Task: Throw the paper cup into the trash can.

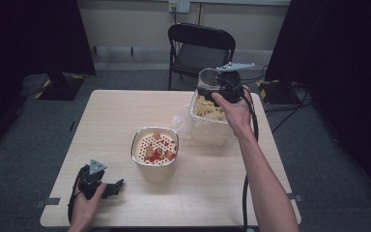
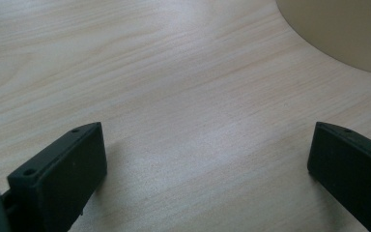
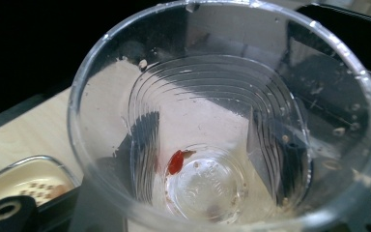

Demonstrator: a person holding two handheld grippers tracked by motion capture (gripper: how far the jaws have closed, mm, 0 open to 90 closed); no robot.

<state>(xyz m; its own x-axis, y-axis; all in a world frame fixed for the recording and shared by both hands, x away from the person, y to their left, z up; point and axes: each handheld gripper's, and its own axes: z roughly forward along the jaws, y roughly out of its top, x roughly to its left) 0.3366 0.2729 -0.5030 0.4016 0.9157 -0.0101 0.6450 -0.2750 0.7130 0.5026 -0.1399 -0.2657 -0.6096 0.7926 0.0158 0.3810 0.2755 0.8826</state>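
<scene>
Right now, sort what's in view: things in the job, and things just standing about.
In the job, as it looks:
clear plastic cup, held by the right gripper
strainer tub with red and tan bits
white bin with plastic liner

Standing about:
left gripper, open on the table
folding chair

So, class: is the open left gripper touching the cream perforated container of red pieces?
Apart. In the high view, bare wooden table separates the left gripper from the cream container.

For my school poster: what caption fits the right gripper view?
Looking into a nearly empty clear plastic cup, one red bit stuck at its bottom.
</scene>
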